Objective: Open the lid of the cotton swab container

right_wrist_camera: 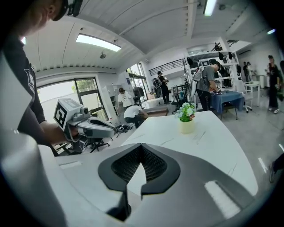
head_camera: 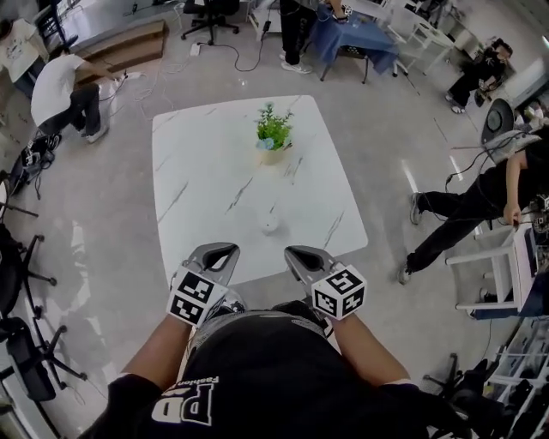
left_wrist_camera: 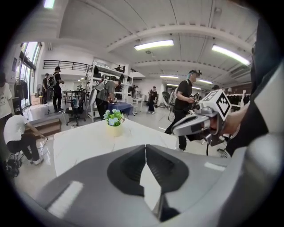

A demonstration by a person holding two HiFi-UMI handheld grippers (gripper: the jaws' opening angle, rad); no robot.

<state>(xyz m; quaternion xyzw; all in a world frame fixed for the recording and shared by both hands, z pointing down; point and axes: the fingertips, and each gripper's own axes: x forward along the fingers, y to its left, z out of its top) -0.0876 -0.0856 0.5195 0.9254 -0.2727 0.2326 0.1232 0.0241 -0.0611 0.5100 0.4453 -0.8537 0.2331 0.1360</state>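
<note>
Both left gripper (head_camera: 225, 249) and right gripper (head_camera: 296, 252) are pressed together, empty; the cotton swab container (head_camera: 270, 225) looks light, probably slippery, best pinched near its top edge.

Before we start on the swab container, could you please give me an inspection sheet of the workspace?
Surface: white marbled table on a grey floor.
Job's things: small white round container towards the table's near side; too small to tell whether its lid is on.
Clutter: plant in a pot farther back; nothing else seen on the table.
Grippers: left gripper and right gripper are both shut and empty, at the table's near edge, short of the container.
Cables: cables on the floor beyond the table; none seen on it.
Surroundings: crouching person, others standing, office chair.
</note>
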